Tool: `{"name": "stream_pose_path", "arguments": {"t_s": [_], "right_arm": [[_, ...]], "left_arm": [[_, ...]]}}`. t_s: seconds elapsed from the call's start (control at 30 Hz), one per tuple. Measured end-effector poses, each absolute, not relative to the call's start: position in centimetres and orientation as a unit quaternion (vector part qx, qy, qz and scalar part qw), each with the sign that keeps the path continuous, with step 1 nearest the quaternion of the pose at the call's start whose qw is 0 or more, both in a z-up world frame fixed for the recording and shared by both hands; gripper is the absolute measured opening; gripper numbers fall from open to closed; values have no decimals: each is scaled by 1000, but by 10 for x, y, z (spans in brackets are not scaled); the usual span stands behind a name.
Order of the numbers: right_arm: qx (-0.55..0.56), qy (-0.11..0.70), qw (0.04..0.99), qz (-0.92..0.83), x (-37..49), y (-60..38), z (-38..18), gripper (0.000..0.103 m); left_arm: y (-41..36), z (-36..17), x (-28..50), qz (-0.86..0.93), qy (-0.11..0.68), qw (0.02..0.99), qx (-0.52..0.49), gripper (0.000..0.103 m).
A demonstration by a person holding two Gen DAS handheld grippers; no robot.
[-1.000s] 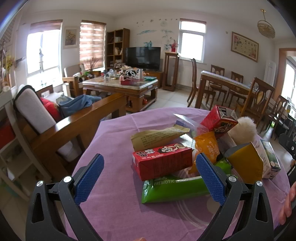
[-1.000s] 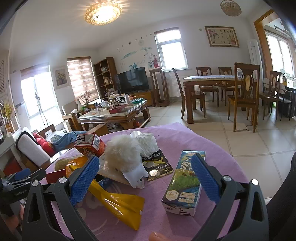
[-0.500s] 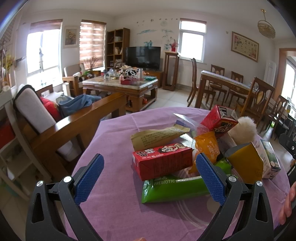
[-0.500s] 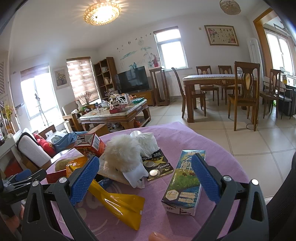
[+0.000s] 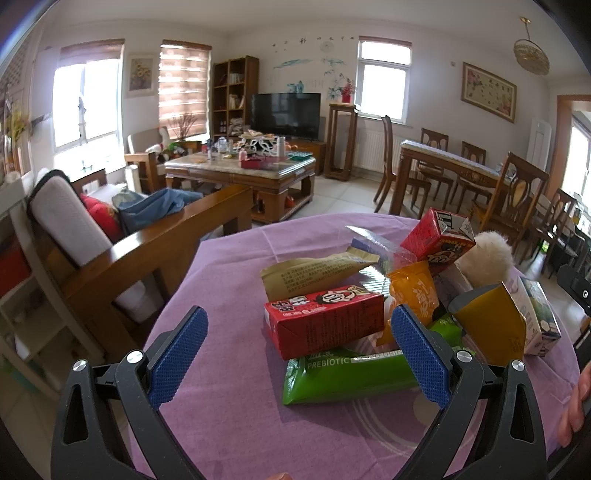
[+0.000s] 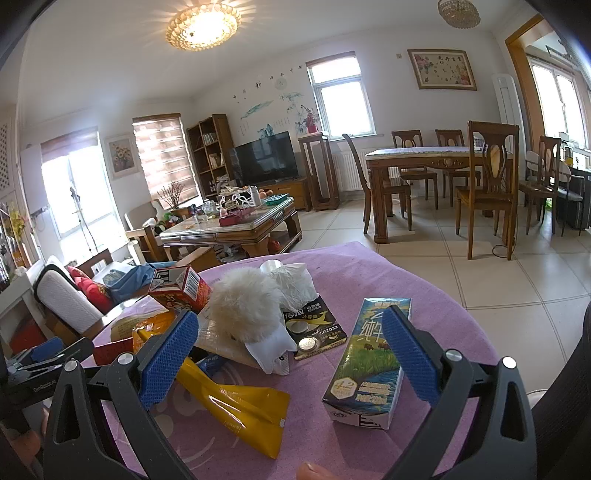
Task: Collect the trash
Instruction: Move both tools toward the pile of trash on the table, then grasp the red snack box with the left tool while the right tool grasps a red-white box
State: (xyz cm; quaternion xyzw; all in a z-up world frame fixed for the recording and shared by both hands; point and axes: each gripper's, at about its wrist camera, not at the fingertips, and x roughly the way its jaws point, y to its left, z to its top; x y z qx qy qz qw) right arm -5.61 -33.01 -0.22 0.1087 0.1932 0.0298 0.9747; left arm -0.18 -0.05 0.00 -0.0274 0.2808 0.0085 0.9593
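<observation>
Here, both claws gape wide, empty. The left gripper (image 5: 299,354) should probably close squarely on the red carton (image 5: 325,317) at twelve o'clock; right gripper (image 6: 291,354) waits.

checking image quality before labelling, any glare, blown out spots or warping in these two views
Left wrist view: windows blown out white, walls bow at the fisheye rim, red carton sharp. Right wrist view: lit ceiling lamp flares, yellow packet has a glossy highlight, corners vignetted black.

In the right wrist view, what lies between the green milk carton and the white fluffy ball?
In the right wrist view, a black coin-battery pack lies on the purple cloth between the green milk carton and the white fluffy ball.
</observation>
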Motion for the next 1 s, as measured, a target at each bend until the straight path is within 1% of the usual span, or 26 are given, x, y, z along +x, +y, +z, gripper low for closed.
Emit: {"name": "stream_pose_path", "arguments": {"t_s": [0.47, 0.53, 0.6, 0.7, 0.73, 0.8, 0.83, 0.87, 0.9, 1.0], "right_arm": [[109, 194, 975, 29, -52, -330, -4, 98], [109, 201, 973, 37, -48, -332, -6, 98], [98, 218, 969, 63, -41, -327, -8, 98], [62, 231, 966, 100, -36, -315, 7, 98], [52, 222, 966, 119, -34, -307, 17, 98], [26, 195, 970, 139, -30, -288, 36, 98], [12, 198, 969, 151, -21, -272, 45, 98], [12, 227, 961, 158, -10, -267, 48, 98], [9, 239, 956, 168, -1, -258, 49, 98], [14, 276, 942, 192, 28, -231, 47, 98]], "left_arm": [[-1, 2, -3, 6, 279, 960, -37, 98], [28, 1, -15, -32, 273, 960, -60, 98], [34, 4, -5, -71, 274, 958, -49, 98], [48, 6, -1, -101, 289, 951, -32, 98], [53, 6, 6, -107, 300, 948, -18, 98], [66, 2, 19, -135, 332, 933, -32, 98], [68, -1, 26, -142, 344, 928, -25, 98], [70, -4, 34, -152, 356, 922, -19, 98], [71, -6, 39, -159, 368, 916, -12, 98], [63, -10, 54, -183, 360, 915, 16, 98]]}}
